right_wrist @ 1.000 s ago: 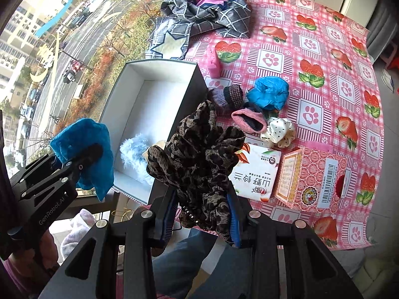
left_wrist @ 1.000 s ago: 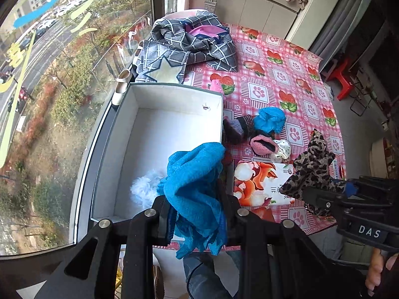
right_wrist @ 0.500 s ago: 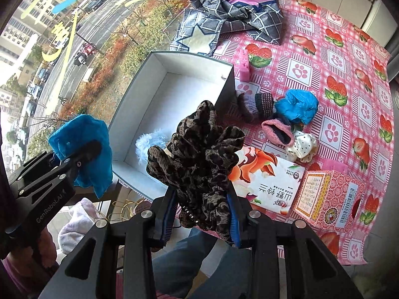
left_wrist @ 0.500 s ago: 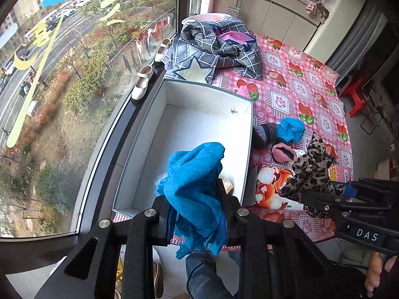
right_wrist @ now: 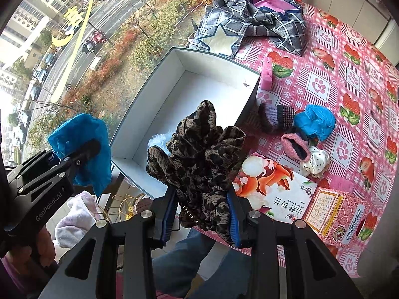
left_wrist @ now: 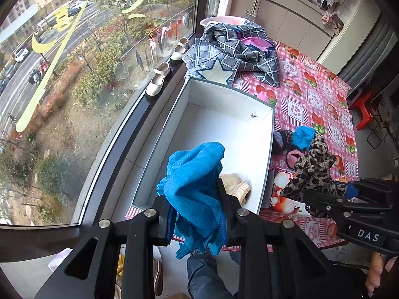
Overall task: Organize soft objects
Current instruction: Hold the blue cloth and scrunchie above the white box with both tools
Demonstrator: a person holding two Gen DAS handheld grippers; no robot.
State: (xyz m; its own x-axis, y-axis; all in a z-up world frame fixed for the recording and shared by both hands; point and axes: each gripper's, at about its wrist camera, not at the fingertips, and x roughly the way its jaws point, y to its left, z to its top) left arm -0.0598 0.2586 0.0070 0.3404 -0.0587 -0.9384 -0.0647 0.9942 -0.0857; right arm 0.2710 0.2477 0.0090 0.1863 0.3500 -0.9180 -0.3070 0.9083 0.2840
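Left gripper (left_wrist: 194, 214) clamped on crumpled blue knit cloth (left_wrist: 197, 182), right gripper (right_wrist: 202, 214) clamped on bunched leopard-print fabric (right_wrist: 199, 149), both over near end of open white rectangular box (left_wrist: 270, 149), long axis near-to-far, left closer.

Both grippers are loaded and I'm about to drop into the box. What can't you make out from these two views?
- White box near end: the blue cloth hides it in the left wrist view, the leopard-print cloth in the right wrist view.
- Fluffy pale item in the box: mostly covered, kind unclear.
- Contact of either gripper's pads: wrapped in fabric.
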